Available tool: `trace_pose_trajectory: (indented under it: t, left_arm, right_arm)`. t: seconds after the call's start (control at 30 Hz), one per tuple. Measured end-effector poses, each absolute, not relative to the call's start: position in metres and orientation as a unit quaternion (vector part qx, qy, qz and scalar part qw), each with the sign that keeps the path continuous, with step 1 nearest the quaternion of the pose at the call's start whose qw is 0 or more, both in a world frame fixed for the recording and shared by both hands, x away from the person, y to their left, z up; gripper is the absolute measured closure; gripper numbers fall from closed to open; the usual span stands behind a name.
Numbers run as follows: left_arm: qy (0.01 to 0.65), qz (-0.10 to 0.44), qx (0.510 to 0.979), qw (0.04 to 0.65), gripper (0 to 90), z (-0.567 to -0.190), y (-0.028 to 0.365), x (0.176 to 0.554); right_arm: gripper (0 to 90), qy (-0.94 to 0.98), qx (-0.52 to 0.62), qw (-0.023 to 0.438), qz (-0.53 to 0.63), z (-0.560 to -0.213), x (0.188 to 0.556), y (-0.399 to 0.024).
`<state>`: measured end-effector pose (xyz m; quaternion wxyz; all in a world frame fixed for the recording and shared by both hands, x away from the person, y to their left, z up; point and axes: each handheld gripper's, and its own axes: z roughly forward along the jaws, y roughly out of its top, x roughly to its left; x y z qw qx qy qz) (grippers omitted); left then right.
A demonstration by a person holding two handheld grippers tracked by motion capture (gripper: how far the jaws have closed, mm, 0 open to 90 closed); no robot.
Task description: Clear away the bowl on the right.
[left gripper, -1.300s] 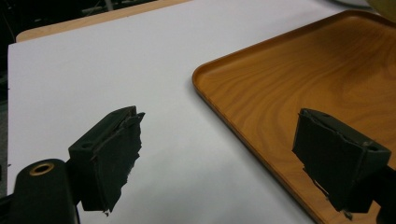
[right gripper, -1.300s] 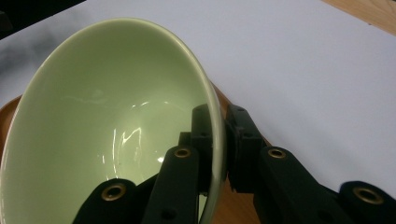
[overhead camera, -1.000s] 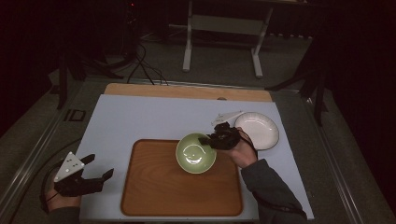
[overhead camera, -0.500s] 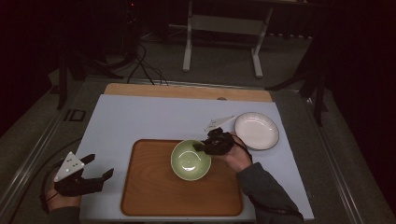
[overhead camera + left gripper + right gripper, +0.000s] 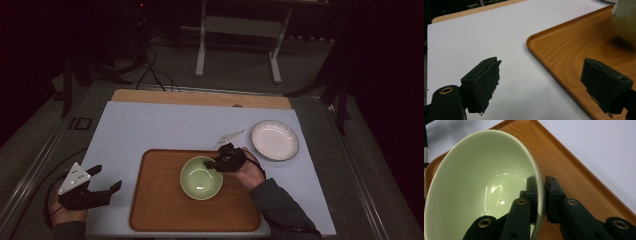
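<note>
A pale green bowl (image 5: 201, 178) sits low over the middle of the wooden tray (image 5: 155, 210). My right gripper (image 5: 211, 163) is shut on the bowl's right rim. In the right gripper view the green bowl (image 5: 481, 177) has one jaw inside its wall and one outside, pinching the rim, with the tray (image 5: 574, 170) beneath. My left gripper (image 5: 106, 180) rests open at the table's front left, beside the tray's left edge. In the left gripper view its jaws stand wide apart over the white mat (image 5: 474, 37), with the tray (image 5: 574, 42) and the bowl's side (image 5: 625, 17) to the right.
A white plate (image 5: 274, 140) lies on the white mat (image 5: 165, 125) to the right of the tray. The table's wooden far edge (image 5: 200, 97) runs along the back. Beyond it are a dark floor, cables and a metal stand.
My right gripper has carried the green bowl down and toward the front, from beside the white plate to the middle of the tray. The left gripper has stayed put.
</note>
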<state>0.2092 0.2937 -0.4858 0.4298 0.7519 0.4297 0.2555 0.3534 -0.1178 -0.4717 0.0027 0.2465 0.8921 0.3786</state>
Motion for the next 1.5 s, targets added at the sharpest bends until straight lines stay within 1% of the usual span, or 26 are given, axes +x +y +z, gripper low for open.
trace_pose_trajectory:
  t: [0.37, 0.6, 0.83, 0.9, 1.23, 1.37, 1.5]
  left_arm:
    - [0.43, 0.255, 0.752, 0.429, 15.1, -0.486, 0.294, 0.209]
    - [0.43, 0.256, 0.752, 0.429, 15.1, -0.486, 0.293, 0.209]
    - [0.43, 0.256, 0.752, 0.429, 15.1, -0.486, 0.294, 0.209]
    - [0.43, 0.256, 0.753, 0.429, 15.1, -0.486, 0.294, 0.209]
    - [0.43, 0.256, 0.752, 0.429, 15.1, -0.486, 0.294, 0.209]
    - [0.43, 0.256, 0.752, 0.428, 15.1, -0.486, 0.293, 0.21]
    - [0.43, 0.256, 0.752, 0.429, 15.0, -0.486, 0.294, 0.209]
  right_arm:
    - [82.5, 0.9, 0.243, -0.017, 0.362, -0.491, 0.347, -0.11]
    - [82.6, 0.901, 0.243, -0.032, 0.357, -0.493, 0.347, -0.11]
    - [83.0, 0.905, 0.255, -0.017, 0.34, -0.501, 0.35, -0.109]
    - [82.8, 0.902, 0.259, -0.023, 0.344, -0.503, 0.351, -0.109]
    - [82.0, 0.901, 0.268, -0.022, 0.342, -0.505, 0.357, -0.109]
    - [72.4, 0.902, 0.262, -0.017, 0.343, -0.502, 0.356, -0.11]
    - [64.5, 0.9, 0.257, -0.007, 0.352, -0.494, 0.354, -0.113]
